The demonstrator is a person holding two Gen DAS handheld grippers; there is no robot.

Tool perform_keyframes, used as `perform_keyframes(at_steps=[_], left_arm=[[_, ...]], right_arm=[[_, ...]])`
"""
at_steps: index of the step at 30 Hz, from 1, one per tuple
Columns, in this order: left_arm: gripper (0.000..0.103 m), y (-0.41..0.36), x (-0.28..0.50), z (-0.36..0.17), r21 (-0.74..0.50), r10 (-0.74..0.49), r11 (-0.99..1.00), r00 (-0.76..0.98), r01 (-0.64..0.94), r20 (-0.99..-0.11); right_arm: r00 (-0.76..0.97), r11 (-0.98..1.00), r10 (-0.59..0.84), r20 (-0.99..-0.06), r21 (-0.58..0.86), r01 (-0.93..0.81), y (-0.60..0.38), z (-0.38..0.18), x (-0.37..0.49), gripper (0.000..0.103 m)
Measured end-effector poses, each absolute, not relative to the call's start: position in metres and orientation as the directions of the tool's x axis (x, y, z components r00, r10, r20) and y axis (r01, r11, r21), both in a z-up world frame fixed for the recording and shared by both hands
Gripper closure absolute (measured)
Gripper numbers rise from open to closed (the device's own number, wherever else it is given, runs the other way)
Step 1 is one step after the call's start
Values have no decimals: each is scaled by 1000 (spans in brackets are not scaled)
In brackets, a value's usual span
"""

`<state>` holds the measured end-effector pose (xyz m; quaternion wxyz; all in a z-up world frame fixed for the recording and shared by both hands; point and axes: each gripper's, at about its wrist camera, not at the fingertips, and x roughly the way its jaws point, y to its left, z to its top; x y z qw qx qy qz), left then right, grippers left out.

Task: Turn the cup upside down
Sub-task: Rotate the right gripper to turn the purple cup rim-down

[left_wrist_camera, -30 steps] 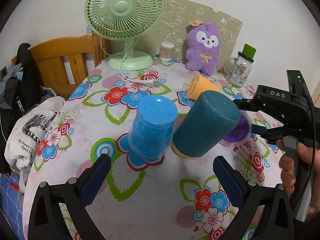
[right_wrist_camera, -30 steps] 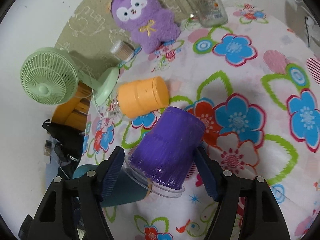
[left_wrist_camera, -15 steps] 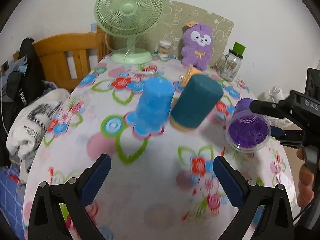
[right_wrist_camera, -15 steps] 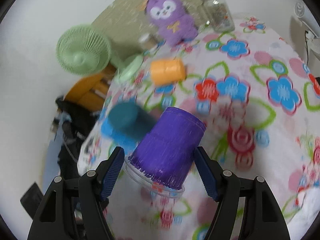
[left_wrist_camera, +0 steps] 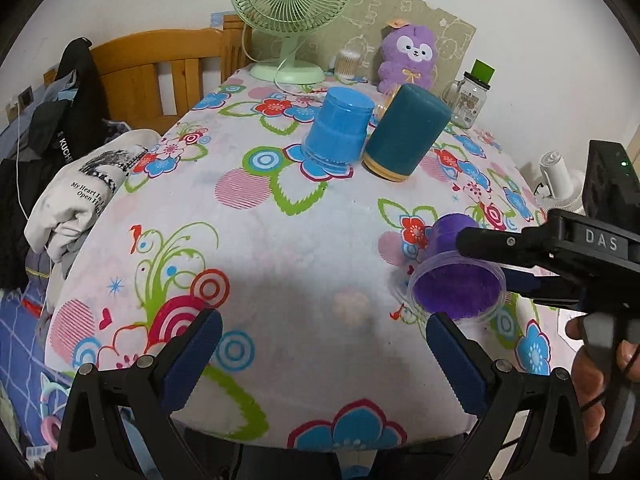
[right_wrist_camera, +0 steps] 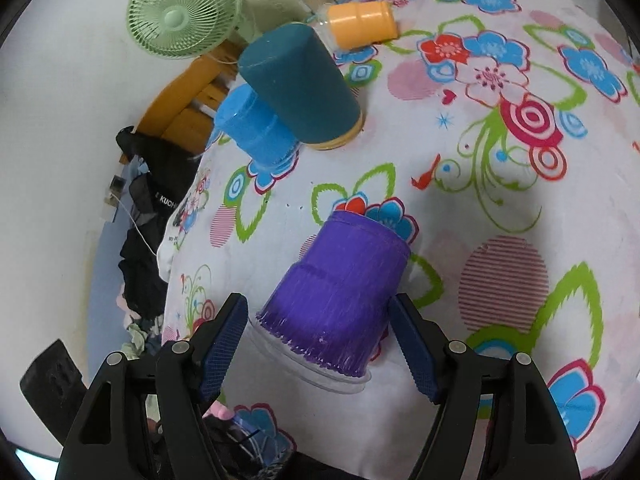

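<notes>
Purple plastic is filling your right gripper [right_wrist_camera: 318, 344]: you are holding the purple cup [right_wrist_camera: 340, 300] clamped between its two blue pads, gripped near the clear rim. The cup is tilting with its closed base pointing away from you, down towards the worktop [right_wrist_camera: 500, 200], and its open mouth is facing back along the gripper. From the left wrist view, you are carrying that cup [left_wrist_camera: 456, 276] over the right-hand part of the flowered cloth, mouth turned towards the camera, with the right gripper [left_wrist_camera: 476, 256] reaching in from the right. Whether the base is touching the cloth is not something either view is settling.

Your left gripper [left_wrist_camera: 320, 356] is hanging wide open above the near edge of the worktop [left_wrist_camera: 280, 272], its pads well apart and holding nothing.

Farther back, a blue cup [left_wrist_camera: 340, 132] is standing upside down on the cloth, and a teal cup [left_wrist_camera: 404, 132] is also sitting mouth-down just beside it, on its right. Behind them an orange cup [right_wrist_camera: 360, 24] is lying on its side. At the far end, a green fan [left_wrist_camera: 292, 12] is standing next to a purple plush toy [left_wrist_camera: 408, 60] and a glass jar [left_wrist_camera: 468, 100] with a green straw. A wooden chair [left_wrist_camera: 160, 68] with clothes [left_wrist_camera: 80, 168] heaped on it is sitting off the left side.
</notes>
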<state>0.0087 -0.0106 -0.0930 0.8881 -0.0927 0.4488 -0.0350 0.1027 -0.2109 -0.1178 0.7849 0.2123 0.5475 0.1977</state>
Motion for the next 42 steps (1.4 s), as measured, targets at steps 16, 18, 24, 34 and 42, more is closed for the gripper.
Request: perform_keyframes(at_steps=[16, 18, 24, 34, 42], left_arm=[[0, -34, 43, -57, -182, -190, 980, 616, 76, -765], [0, -46, 53, -53, -171, -197, 980, 611, 101, -767], [0, -77, 82, -60, -167, -238, 970, 541, 179, -806], [0, -122, 113, -80, -94, -213, 957, 444, 273, -870], [4, -142, 133, -103, -34, -149, 946, 341, 322, -928]], right_arm=[[419, 856, 482, -770, 516, -36, -265, -91, 90, 15], [431, 859, 472, -769, 511, -28, -275, -91, 86, 15], [444, 875, 440, -781, 485, -14, -297, -97, 79, 15], [429, 869, 436, -791, 495, 29, -321, -115, 70, 15], [441, 858, 442, -782, 511, 47, -331, -117, 69, 15]])
